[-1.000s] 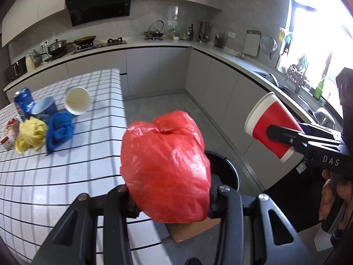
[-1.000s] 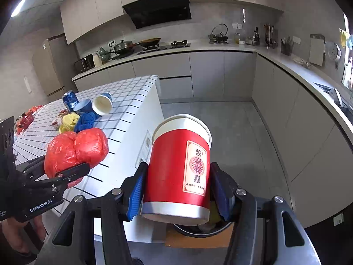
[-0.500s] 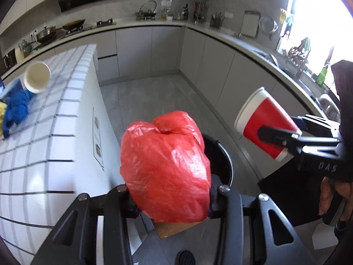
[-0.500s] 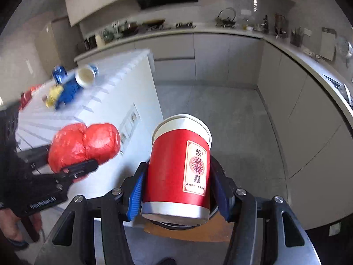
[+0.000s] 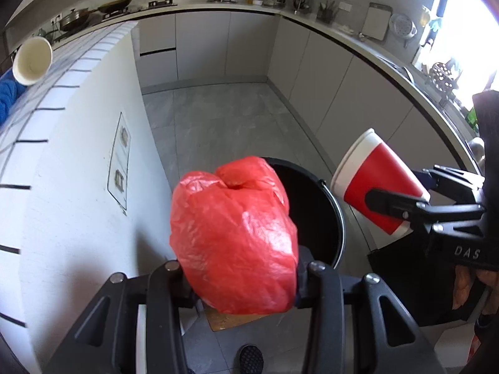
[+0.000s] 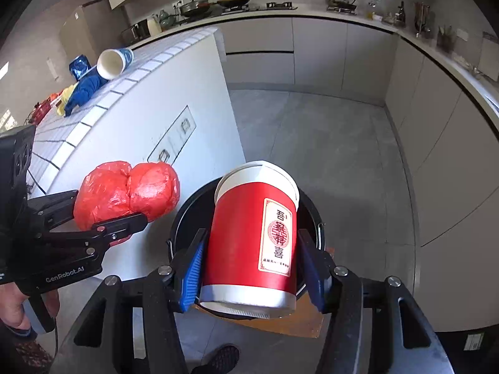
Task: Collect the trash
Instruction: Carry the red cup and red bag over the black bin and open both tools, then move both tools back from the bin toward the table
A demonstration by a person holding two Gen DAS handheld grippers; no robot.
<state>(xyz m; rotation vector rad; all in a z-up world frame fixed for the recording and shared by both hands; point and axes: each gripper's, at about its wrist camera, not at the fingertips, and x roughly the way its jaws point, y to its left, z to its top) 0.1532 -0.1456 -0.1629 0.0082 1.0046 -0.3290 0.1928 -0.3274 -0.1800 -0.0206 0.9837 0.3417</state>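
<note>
My left gripper is shut on a crumpled red plastic bag, held just left of and above a black trash bin on the floor. In the right wrist view the red plastic bag hangs beside the black trash bin's rim. My right gripper is shut on a red paper cup with a white rim, tilted over the bin's opening. From the left wrist view the red paper cup hovers at the bin's right side. The bin's inside is mostly hidden.
A white tiled island stands left of the bin, carrying a tipped paper cup, a blue cloth, a yellow cloth and a blue bag. Brown cardboard lies under the bin. Grey cabinets run along the right and back. A shoe shows below.
Both grippers have sunk from island-top height and moved off its edge toward the bin, which now lies right beneath the cup and beside the bag. Both grips are unchanged.
</note>
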